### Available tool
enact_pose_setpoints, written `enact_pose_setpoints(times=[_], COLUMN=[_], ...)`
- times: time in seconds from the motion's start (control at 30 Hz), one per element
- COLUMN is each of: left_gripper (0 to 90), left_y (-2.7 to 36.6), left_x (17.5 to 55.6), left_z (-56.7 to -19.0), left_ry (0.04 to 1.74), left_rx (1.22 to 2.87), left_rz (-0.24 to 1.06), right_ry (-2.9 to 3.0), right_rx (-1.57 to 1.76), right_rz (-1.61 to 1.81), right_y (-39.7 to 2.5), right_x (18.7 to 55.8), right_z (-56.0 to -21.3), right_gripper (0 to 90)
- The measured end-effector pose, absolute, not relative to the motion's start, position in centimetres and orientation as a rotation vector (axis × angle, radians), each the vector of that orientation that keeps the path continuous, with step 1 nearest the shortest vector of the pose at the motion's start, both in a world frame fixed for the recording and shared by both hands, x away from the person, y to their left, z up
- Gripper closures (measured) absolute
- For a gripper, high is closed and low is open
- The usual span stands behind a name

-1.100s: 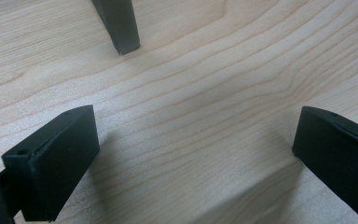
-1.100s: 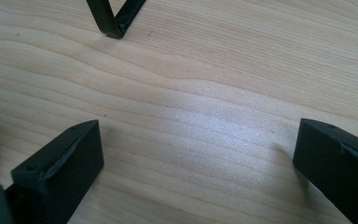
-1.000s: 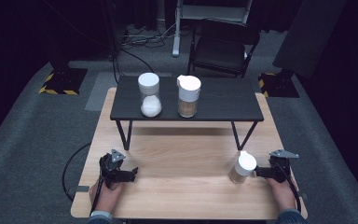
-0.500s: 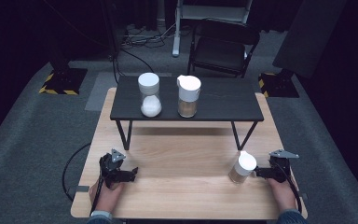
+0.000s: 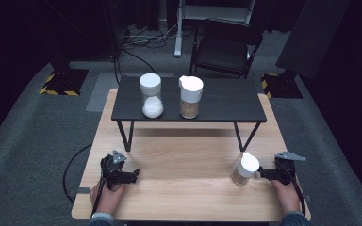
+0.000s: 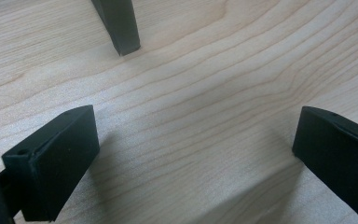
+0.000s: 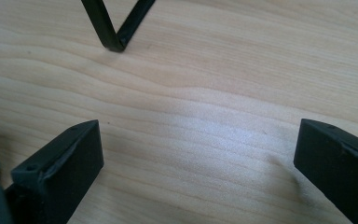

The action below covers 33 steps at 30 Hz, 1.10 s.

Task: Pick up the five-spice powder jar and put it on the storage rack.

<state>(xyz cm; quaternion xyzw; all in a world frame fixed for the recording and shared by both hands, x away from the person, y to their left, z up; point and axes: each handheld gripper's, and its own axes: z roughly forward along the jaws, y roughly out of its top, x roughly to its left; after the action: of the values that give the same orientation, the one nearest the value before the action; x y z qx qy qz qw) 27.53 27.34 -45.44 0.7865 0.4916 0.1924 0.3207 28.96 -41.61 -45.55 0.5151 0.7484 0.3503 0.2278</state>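
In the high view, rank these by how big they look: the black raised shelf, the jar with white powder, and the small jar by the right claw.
1. Black raised shelf, clearly largest.
2. Glass jar with white powder.
3. Small white-lidded jar beside the right claw, slightly smaller, though nearer the camera.

The bench (image 5: 184, 188) is pale, matt, smooth-grained wood, the small table (image 5: 226, 101) on it looks matt black with thin metal legs, and the nearest jar (image 5: 244, 169) is clear and glossy under a white, plastic-looking lid.
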Motion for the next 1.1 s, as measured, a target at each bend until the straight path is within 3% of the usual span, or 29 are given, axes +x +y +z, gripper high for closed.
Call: enact_pose_setpoints(times=[1.1], left_gripper=[0.1], left_y=[27.3], left_x=[27.5], left_z=[-45.4], left_ry=[1.290], left_rx=[2.069], left_rz=[0.507], right_ry=[1.845], right_rx=[1.283], right_rz=[1.194], right_y=[-42.4], right_x=[24.1], right_z=[-42.4], right_gripper=[1.1])
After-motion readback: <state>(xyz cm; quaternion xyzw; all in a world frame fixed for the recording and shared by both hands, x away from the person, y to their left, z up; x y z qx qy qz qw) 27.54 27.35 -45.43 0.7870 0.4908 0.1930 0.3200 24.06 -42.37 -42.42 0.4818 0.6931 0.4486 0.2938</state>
